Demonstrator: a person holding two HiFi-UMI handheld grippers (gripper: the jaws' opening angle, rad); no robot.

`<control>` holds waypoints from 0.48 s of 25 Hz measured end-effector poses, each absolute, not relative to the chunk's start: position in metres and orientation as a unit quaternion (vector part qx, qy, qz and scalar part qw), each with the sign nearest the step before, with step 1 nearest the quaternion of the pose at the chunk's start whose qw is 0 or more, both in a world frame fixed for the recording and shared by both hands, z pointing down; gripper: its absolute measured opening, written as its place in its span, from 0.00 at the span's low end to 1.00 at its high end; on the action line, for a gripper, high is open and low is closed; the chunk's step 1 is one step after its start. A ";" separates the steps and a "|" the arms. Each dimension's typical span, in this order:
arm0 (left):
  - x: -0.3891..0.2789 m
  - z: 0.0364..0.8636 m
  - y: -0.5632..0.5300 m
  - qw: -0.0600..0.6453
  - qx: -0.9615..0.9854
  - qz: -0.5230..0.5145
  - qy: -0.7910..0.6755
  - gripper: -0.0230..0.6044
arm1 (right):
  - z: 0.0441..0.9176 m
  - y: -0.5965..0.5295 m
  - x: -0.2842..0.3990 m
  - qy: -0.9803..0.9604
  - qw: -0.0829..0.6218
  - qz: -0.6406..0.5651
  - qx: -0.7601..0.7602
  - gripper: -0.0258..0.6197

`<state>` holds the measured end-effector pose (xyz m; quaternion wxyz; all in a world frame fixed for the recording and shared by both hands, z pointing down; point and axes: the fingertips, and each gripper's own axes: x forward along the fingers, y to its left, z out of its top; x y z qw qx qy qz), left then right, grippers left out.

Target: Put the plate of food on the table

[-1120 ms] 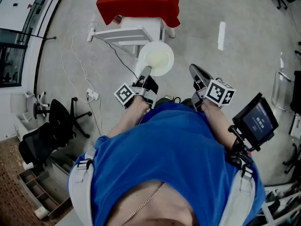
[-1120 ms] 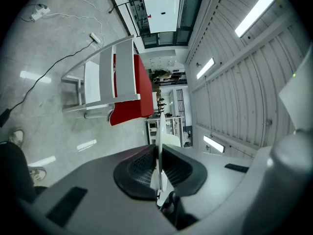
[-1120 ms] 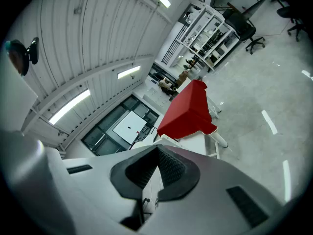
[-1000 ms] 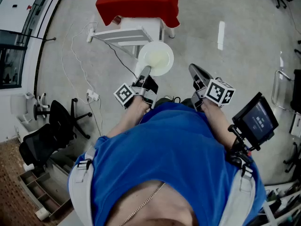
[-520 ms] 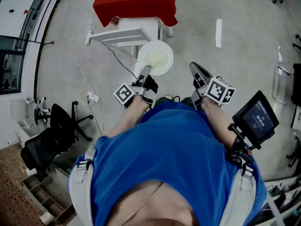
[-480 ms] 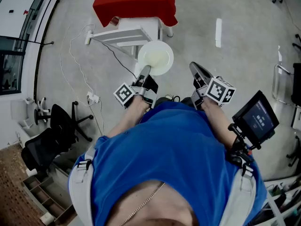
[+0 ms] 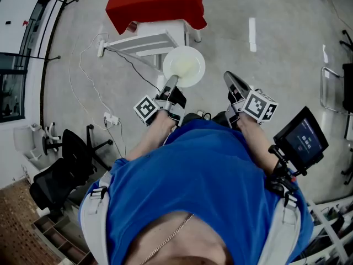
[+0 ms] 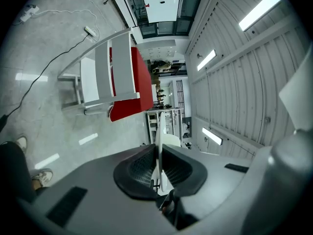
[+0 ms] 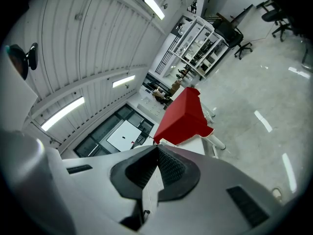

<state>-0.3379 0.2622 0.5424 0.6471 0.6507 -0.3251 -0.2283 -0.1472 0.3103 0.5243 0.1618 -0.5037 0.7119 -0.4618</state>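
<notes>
Pinching the plate rim, left claw hangs above open floor, right claw closed.

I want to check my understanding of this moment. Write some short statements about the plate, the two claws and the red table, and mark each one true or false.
1. The left claw grips the white plate by its rim. True.
2. The right claw also holds the plate. False: its jaws are together on nothing, apart from the plate.
3. The plate rests on the red-covered table. False: it is held in the air, short of the table.
4. The person wears a blue shirt. True.
</notes>
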 end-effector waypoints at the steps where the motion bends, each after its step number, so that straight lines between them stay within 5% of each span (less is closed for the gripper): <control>1: -0.338 0.542 0.262 0.649 0.651 -0.226 -0.323 0.08 | 0.525 0.311 -0.148 0.710 0.165 -0.462 -0.505 0.04; 12: -0.323 0.538 0.243 0.658 0.652 -0.215 -0.309 0.08 | 0.517 0.301 -0.133 0.690 0.178 -0.463 -0.527 0.04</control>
